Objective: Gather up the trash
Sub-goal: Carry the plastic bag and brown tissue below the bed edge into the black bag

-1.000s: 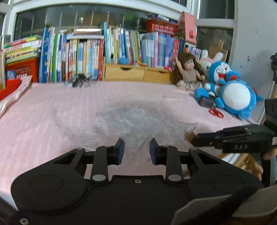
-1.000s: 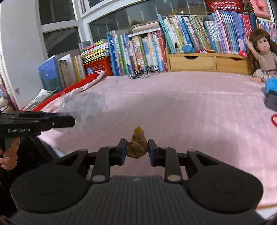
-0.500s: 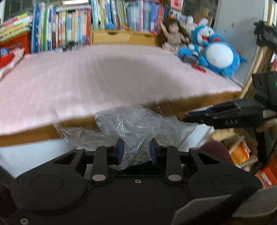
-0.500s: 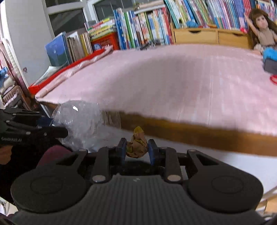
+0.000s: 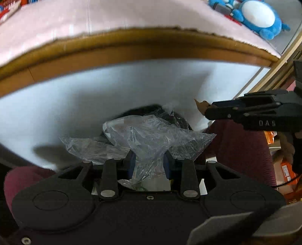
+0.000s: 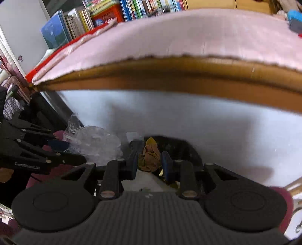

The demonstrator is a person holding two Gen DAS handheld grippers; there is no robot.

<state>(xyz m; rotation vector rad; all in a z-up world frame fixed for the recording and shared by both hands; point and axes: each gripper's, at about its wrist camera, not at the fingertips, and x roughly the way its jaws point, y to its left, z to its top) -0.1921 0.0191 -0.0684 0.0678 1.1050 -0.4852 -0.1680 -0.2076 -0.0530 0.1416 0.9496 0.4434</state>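
- Clear plastic film, crumpled into a loose wad (image 5: 139, 139), sits clamped between the two blue pads of the left hand-held gripper (image 5: 149, 164); most of the wad fans out beyond the fingertips.
- The right hand-held gripper (image 6: 149, 162) is closed on a small brown-yellow scrap (image 6: 150, 156), a crushed wrapper or leaf by the look of it; I cannot tell which.
- Both loads hang below the front edge of the counter (image 5: 132, 49), in front of its pale front panel, not on the pink cover (image 6: 188, 35) on top.
- A dark rounded opening (image 6: 177, 145) shows just beyond both sets of fingertips; it reads as a bin or bag, though blur keeps me from being sure.
- The two grippers are near each other, each showing at the side of the other's view, the left one (image 6: 37, 156) beside the film.
- Judged progress: picking up is done for these two pieces, and the carry off the counter looks nearly complete.
- Left to do: bring each piece over the dark opening and let go; the light film may cling to the pads.
- The visible stretch of the pink cover shows no other loose trash; only a blue plush toy (image 5: 258, 17) lies at its far right corner.
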